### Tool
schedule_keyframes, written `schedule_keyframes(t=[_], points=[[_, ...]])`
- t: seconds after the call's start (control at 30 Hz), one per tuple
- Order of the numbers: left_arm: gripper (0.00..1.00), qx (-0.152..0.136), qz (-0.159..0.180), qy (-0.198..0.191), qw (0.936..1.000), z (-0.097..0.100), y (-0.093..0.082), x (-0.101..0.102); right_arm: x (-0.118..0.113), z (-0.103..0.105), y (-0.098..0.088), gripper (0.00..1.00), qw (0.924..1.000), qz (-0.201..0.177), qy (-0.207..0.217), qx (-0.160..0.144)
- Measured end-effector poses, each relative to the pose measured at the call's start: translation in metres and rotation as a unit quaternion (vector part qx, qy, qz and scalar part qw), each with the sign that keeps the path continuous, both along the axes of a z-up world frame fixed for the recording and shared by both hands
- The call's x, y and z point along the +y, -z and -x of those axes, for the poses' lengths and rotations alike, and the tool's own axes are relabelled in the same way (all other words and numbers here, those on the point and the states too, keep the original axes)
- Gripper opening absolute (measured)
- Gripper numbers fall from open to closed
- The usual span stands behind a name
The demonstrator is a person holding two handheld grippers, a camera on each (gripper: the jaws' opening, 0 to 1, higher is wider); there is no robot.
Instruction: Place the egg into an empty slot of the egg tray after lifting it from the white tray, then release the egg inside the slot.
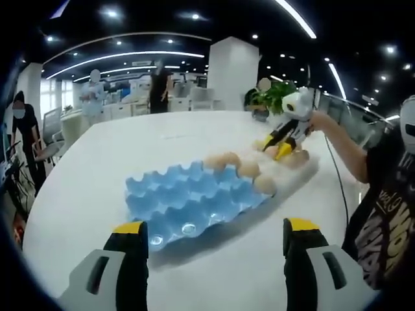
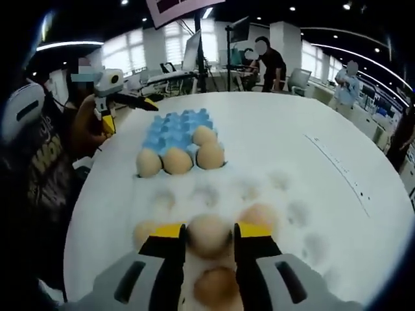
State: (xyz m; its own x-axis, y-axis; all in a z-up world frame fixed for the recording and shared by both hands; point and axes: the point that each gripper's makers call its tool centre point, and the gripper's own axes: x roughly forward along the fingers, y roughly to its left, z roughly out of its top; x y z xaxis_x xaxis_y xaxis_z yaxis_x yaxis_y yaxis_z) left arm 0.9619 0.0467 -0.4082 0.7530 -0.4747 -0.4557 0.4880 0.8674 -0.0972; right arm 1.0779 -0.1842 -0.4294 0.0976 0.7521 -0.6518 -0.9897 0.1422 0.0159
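While left tool (image 1: 214,243) idles, right tool (image 2: 209,241) (jaws closed) grips egg (image 2: 209,234).

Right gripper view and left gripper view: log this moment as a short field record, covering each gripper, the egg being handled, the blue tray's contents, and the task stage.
right gripper: jaws either side of an egg in the white tray; contact cannot be confirmed
left gripper: open, holding nothing, above the table near the blue egg tray
blue egg tray contents: four eggs along one end, remaining slots empty
white tray contents: several eggs near the right gripper, many hollows empty
task stage: egg not yet lifted
background: people standing in an office
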Motion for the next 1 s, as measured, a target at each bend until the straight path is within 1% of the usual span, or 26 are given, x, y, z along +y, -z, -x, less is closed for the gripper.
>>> schedule_keyframes(t=[0.17,0.37,0.5,0.57,0.67,0.77,0.87,0.93,1.0], points=[[0.87,-0.001,-0.001,-0.003,1.0,0.0,-0.001,0.001,-0.002,0.005,0.001,0.32,0.9999,0.007,-0.014,0.001],[0.87,-0.001,-0.004,-0.001,1.0,0.0,-0.002,0.0,-0.003,0.007,0.002,0.32,0.9996,0.004,-0.027,0.004],[0.87,-0.001,-0.004,-0.001,1.0,0.0,-0.002,-0.001,-0.002,0.011,0.005,0.31,0.9991,0.005,-0.042,-0.002],[0.87,0.0,-0.004,0.0,1.0,-0.001,-0.002,-0.002,0.0,0.013,0.006,0.31,0.9989,0.015,-0.044,-0.003],[0.87,0.001,-0.004,0.004,1.0,-0.003,-0.001,-0.006,0.002,0.015,0.009,0.3,0.9977,0.045,-0.049,-0.011],[0.87,0.0,-0.003,0.007,1.0,-0.004,-0.001,-0.009,0.003,0.018,0.011,0.3,0.9972,0.058,-0.046,-0.006],[0.87,0.001,-0.004,0.008,1.0,-0.004,-0.001,-0.01,0.003,0.021,0.011,0.3,0.9976,0.054,-0.043,0.0],[0.87,0.002,-0.005,0.007,1.0,-0.004,0.0,-0.01,0.002,0.019,0.011,0.3,0.9983,0.043,-0.037,0.008],[0.87,0.004,-0.007,0.004,1.0,-0.004,0.001,-0.01,0.0,0.019,0.009,0.3,0.9992,0.022,-0.032,0.007]])
